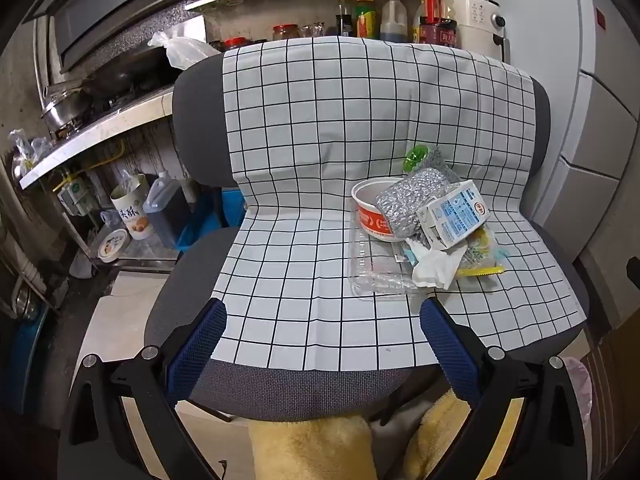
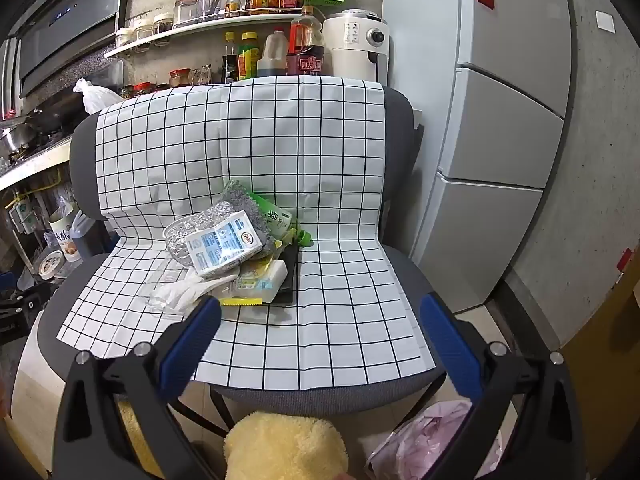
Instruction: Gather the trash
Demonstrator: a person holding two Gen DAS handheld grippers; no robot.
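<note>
The trash pile (image 1: 424, 232) lies on the checked cloth (image 1: 304, 184) over the chair (image 1: 192, 128) seat, ahead of both grippers. The left gripper (image 1: 322, 328) and right gripper (image 2: 320, 320) hold their jaws wide apart, gripping nothing, short of the pile.

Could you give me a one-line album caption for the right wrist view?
Open right tool facing a trash pile topped by a milk carton on a chair's checked cloth.
</note>
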